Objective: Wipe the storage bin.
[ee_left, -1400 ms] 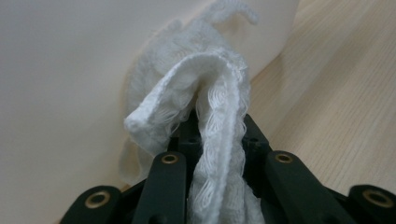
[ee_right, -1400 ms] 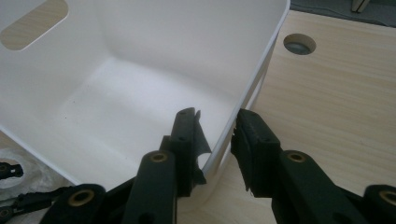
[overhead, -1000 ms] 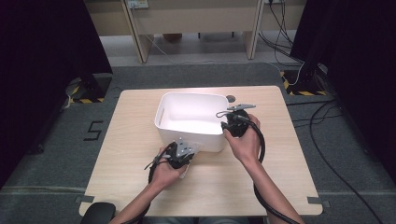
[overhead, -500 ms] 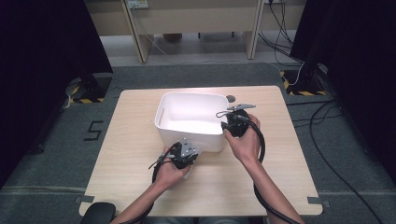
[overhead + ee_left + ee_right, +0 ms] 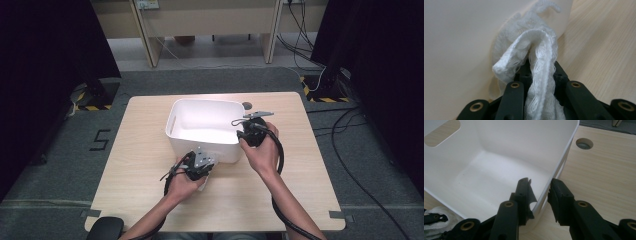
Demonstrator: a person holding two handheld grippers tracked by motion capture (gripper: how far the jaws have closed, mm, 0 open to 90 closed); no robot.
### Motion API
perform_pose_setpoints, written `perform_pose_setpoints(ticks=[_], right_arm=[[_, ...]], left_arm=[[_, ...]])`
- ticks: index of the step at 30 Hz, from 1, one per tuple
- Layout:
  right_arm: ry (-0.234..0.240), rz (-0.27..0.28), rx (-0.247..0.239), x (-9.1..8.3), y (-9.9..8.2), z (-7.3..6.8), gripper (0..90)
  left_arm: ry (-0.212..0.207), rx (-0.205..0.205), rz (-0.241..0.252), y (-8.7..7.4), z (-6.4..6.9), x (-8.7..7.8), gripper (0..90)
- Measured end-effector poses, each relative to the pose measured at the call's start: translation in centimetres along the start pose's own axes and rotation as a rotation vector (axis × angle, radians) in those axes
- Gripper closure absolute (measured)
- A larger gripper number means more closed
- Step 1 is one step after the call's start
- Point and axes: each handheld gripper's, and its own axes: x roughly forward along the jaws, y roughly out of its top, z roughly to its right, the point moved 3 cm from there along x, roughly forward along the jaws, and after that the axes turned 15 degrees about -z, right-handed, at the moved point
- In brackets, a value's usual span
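Both forearms bare, no sleeves visible. Left gripper [image 5: 200, 162] and right gripper [image 5: 251, 131]: black bodies, grey three-cornered top plates, black cable looping behind each. Jaws black with brass-ringed pivot holes near base.

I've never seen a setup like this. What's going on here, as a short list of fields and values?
Setting: wooden table with a person seated at its near edge
Main object: white plastic bin, no contents visible
Left gripper: shut on a white cloth, which is pressed against the bin's outer wall
Right gripper: jaws straddle the bin's rim, one inside, one outside; whether they actually pinch it is unclear
Likely activity: wiping the bin's outside while steadying it, as a guess
Other: round hole in the tabletop beyond the bin
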Motion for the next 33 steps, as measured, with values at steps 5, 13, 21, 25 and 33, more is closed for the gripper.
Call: perform_pose_setpoints(ticks=[5,13,21,25,33], right_arm=[[-0.002,0.001,-0.002,0.0,0.0,0.0,69.6],[-0.004,0.000,-0.003,0.0,0.0,0.0,69.6],[-0.004,0.001,-0.002,0.0,0.0,0.0,69.6],[-0.005,0.002,-0.003,0.0,0.0,0.0,69.6],[-0.006,0.002,-0.002,0.0,0.0,0.0,69.6]], left_arm=[[0.004,0.001,0.030,0.5,0.0,-0.9,75.9],[0.010,-0.003,0.073,1.3,0.0,-2.3,75.9],[0.017,-0.009,0.101,1.8,0.0,-3.2,75.9],[0.017,-0.011,0.106,1.9,0.0,-3.4,75.8],[0.019,-0.007,0.103,2.1,0.2,-3.4,75.8]])
